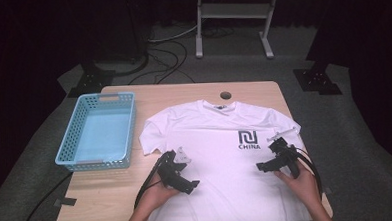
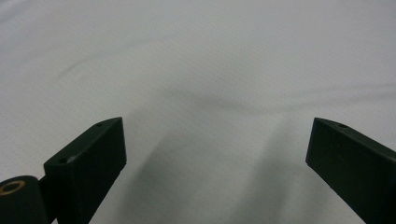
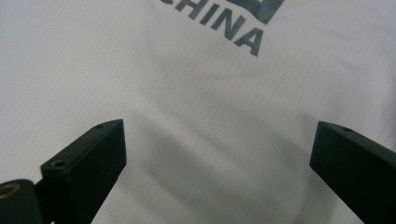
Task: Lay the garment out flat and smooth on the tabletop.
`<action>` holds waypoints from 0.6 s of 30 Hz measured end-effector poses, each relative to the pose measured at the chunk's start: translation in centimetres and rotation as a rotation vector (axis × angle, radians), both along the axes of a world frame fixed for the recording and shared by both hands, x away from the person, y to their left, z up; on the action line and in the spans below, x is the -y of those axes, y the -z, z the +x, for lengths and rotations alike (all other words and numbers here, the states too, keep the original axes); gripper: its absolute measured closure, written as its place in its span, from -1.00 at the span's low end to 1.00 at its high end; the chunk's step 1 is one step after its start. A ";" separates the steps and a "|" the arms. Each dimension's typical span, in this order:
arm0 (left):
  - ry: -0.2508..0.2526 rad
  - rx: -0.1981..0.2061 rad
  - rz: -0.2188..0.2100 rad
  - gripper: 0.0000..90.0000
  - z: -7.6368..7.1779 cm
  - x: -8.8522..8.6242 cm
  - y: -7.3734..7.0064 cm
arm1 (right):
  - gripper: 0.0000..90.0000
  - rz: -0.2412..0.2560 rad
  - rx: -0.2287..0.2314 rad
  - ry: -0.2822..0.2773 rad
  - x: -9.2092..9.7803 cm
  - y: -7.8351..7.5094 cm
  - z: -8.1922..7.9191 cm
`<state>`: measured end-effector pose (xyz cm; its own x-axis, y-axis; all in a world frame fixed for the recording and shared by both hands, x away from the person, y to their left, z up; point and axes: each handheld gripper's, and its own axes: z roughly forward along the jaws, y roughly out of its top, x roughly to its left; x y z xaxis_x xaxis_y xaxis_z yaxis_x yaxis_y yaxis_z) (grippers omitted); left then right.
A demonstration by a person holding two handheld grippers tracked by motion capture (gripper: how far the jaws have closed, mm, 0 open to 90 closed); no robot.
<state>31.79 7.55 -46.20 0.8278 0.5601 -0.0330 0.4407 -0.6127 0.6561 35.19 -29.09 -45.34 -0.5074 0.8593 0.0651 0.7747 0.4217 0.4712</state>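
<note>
- The T-shirt (image 1: 221, 154) runs off the near edge of the high view, so its hem is cut off.
- Its printed word (image 3: 219, 28) is cropped at the top of the right gripper view.
- The neck label (image 1: 219, 107) is too small to read.

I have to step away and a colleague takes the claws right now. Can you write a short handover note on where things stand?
Left claw: open, over the lower left of the white T-shirt, holding nothing.
Right claw: open, over the shirt just below its CHINA print, holding nothing.
The shirt lies spread flat, front up, collar toward the far edge of the wooden table. A blue basket stands empty to its left.
Done: shirt laid out.
Left: no fold made yet; nothing gripped, nothing in the basket. Likely next is taking hold of the fabric with both claws.
</note>
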 end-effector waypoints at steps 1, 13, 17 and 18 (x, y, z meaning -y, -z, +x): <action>0.001 -0.005 -0.002 -0.91 0.0 0.1 0.1 | -0.93 -0.002 -0.004 0.009 0.1 0.2 0.0; 0.001 0.000 0.047 -0.90 1.5 0.3 1.1 | -1.00 -0.063 -0.002 0.056 -0.4 1.3 1.3; -0.008 0.005 0.040 -0.90 3.2 0.2 1.1 | -1.00 -0.065 0.000 0.051 -0.4 1.3 2.9; -0.009 0.006 0.038 -0.90 3.7 0.3 1.1 | -1.00 -0.066 -0.002 0.053 -0.4 1.3 3.4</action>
<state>35.50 7.29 -47.33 0.8228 0.5683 -0.0061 0.4423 -0.6335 0.6349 38.64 -28.74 -46.62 -0.4608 0.8875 0.0090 0.7979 0.4098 0.4421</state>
